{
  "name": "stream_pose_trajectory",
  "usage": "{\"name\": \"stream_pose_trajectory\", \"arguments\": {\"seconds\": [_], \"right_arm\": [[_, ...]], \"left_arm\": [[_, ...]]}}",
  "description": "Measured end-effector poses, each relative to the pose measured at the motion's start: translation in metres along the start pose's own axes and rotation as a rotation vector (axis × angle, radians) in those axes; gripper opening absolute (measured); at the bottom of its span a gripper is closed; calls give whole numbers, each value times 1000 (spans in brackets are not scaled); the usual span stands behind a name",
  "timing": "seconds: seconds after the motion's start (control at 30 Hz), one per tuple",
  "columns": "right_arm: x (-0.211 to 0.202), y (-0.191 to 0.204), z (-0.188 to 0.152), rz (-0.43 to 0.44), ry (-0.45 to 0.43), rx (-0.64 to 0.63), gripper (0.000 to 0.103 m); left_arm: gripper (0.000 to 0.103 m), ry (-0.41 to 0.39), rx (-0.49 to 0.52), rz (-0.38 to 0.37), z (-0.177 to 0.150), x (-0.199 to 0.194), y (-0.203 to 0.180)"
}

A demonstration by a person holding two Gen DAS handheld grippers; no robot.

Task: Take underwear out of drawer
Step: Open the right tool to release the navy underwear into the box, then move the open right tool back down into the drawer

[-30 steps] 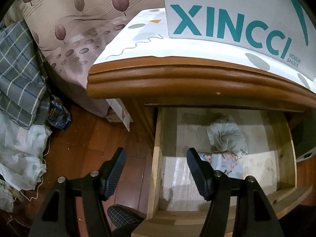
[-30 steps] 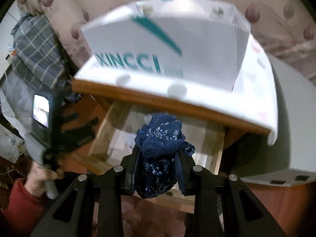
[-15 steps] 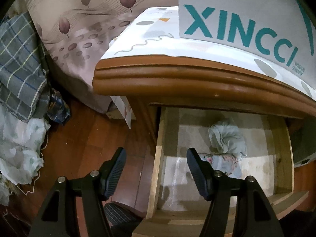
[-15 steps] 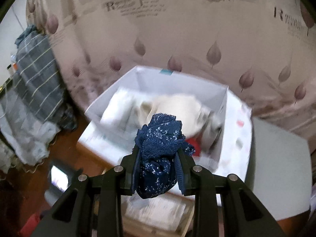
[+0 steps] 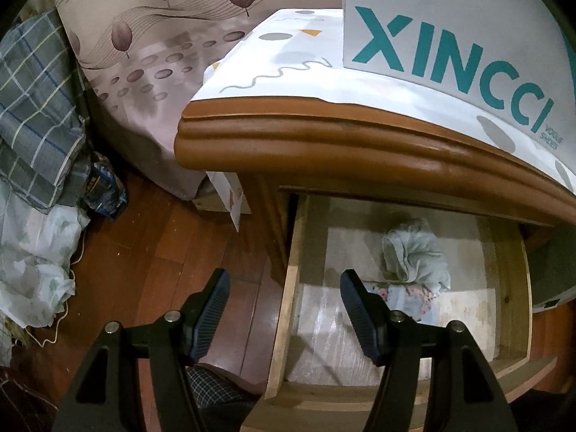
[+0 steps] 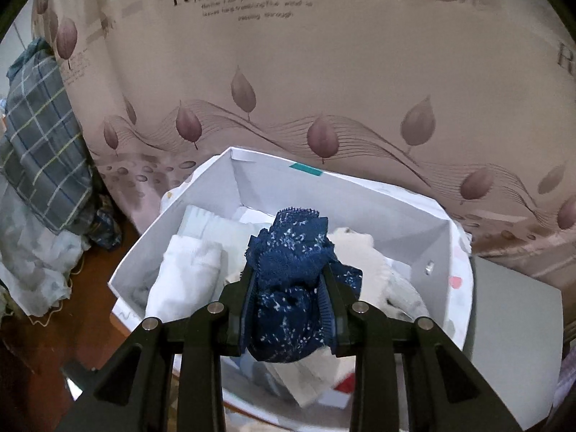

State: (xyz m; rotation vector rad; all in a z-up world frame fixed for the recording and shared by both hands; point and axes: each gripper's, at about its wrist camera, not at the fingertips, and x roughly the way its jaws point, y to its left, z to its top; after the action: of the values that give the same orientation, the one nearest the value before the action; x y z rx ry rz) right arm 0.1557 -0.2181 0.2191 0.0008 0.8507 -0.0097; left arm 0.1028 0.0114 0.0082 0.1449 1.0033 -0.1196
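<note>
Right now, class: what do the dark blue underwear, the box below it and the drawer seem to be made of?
Underwear: soft knit fabric with a scalloped lace edge, it seems.
Box: probably matt white cardboard, with thin folded walls.
Drawer: pale, unfinished-looking wood with visible grain.

Bunched navy floral underwear (image 6: 291, 280), tool-clamped

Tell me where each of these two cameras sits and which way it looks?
Left wrist: on the left tongs, angled down at the open drawer; empty tongs and a checked trouser leg show.
Right wrist: on the right tongs, looking down into the white box; tongs grip blue underwear.
Shared: the box, leaf-print curtain.
</note>
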Motion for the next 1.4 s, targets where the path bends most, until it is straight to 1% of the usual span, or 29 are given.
{"name": "stream_pose_trajectory", "arguments": {"seconds": [0.2,0.27,0.37,0.4,0.43,0.53,0.6,0.7,0.73,0.8,0.87,1.0,1.07,1.13,1.2,1.33,1.4], "right_arm": [[37,6,-1,-12,60,-15,34],[43,8,-3,-13,69,-18,34],[42,13,-1,-15,61,-33,39],[39,14,0,-15,54,-37,42],[35,16,-1,-14,46,-41,49],[12,18,-1,-11,-10,-52,61],[-8,19,-5,0,-43,-60,64],[-42,22,-19,24,-85,-89,64],[-55,24,-29,35,-95,-106,64],[-70,27,-46,49,-104,-136,64],[-81,31,-72,63,-103,-178,64],[-82,37,-131,118,-58,-214,64],[-67,41,-162,143,-3,-233,64],[-44,48,-194,147,66,-275,64],[-22,55,-216,149,128,-303,63],[35,67,-245,138,225,-356,58],[54,69,-251,132,243,-362,55]], "left_arm": [[65,4,-10,-3,1,0,3],[65,3,-13,-2,1,1,4],[65,5,-19,-2,1,2,5],[65,8,-18,4,1,2,6],[65,8,-19,7,1,2,6],[65,2,-38,4,2,2,10],[65,-6,-59,2,3,0,15],[65,-19,-91,0,4,-5,22],[65,-34,-108,1,5,-8,26],[65,-49,-136,0,6,-12,33],[65,-59,-175,-4,7,-14,42],[65,-63,-247,8,7,-17,58],[65,-57,-287,15,7,-17,68],[65,-60,-313,24,6,-19,73],[65,-57,-330,40,6,-19,77],[65,-43,-357,51,5,-16,84],[65,-29,-360,63,5,-14,87]]}}
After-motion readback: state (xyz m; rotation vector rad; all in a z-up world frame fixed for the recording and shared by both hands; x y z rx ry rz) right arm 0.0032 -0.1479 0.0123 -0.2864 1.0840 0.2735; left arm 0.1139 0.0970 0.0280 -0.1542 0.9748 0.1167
